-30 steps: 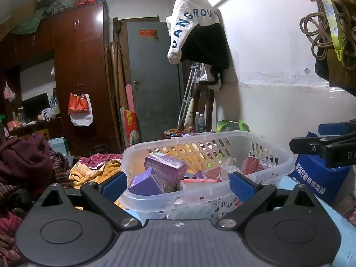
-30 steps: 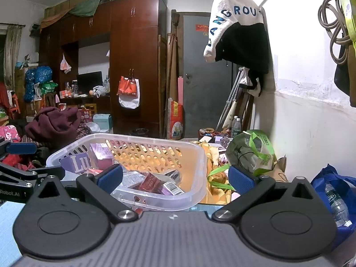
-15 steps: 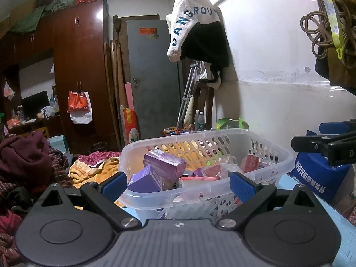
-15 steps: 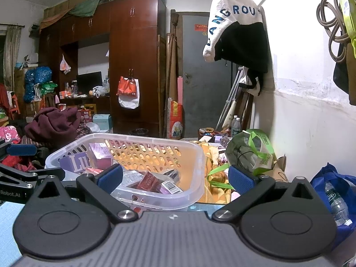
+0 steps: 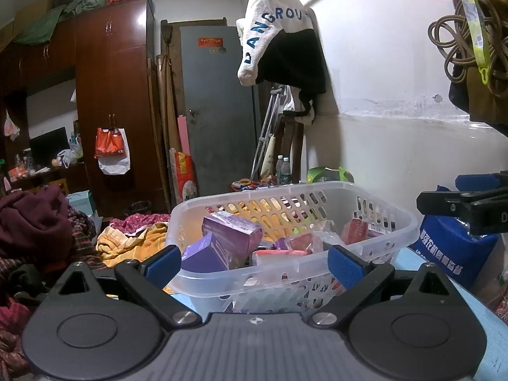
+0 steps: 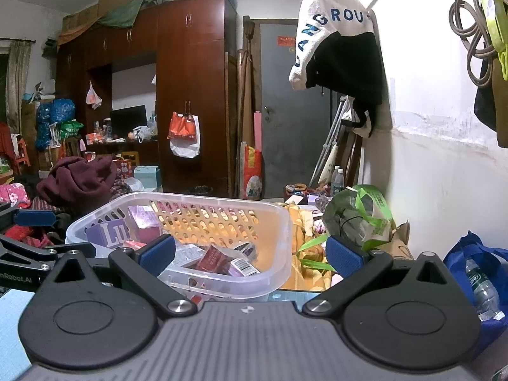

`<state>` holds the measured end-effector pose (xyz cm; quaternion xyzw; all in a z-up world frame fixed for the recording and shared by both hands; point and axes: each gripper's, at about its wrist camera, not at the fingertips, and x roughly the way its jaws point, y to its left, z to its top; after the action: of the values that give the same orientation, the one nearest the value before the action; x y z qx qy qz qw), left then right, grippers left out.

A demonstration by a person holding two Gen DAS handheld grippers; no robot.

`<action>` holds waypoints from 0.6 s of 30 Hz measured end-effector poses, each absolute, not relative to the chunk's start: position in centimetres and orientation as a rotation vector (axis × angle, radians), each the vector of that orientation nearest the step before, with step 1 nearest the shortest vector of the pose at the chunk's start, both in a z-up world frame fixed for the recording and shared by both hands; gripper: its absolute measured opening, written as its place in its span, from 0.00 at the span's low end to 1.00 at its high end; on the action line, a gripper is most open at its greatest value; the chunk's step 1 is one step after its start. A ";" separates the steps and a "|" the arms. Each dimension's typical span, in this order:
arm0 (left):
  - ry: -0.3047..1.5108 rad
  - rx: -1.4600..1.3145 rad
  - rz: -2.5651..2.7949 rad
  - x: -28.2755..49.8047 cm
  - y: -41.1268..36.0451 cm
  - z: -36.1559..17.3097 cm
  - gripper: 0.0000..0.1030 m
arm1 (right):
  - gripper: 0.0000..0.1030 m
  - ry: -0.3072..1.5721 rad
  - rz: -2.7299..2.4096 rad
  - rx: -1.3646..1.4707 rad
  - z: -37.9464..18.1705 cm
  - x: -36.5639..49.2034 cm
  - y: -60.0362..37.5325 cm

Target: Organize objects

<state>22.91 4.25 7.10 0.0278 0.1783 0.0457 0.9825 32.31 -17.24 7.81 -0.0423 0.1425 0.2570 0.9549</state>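
Blue-padded left gripper [image 5: 254, 262], right gripper [image 6: 250, 252] spread wide, empty, facing basket [image 5: 295, 277].

My left tool [image 5: 254, 263] sits slightly lower and nearer the basket [image 5: 295, 273] than a second ago; toward 3 o'clock, my right tool [image 5: 463, 209] rides marginally higher.

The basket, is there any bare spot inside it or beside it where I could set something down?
Inside the basket, its right end beside the red packet is bare; its left end is crowded with purple boxes. Light blue tabletop shows between basket and blue bag.
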 end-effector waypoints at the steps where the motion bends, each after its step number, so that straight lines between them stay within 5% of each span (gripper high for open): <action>1: 0.360 0.052 0.091 22.9 4.3 7.1 0.97 | 1.00 0.290 0.522 -0.085 7.8 32.3 -17.3; 18: 0.366 0.047 0.085 23.0 3.8 7.0 0.97 | 1.00 0.303 0.522 -0.088 7.2 32.1 -17.0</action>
<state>23.01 3.80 6.96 0.0234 0.1817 0.0421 0.9822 32.12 -17.04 7.19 -0.0434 0.1491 0.2568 0.9539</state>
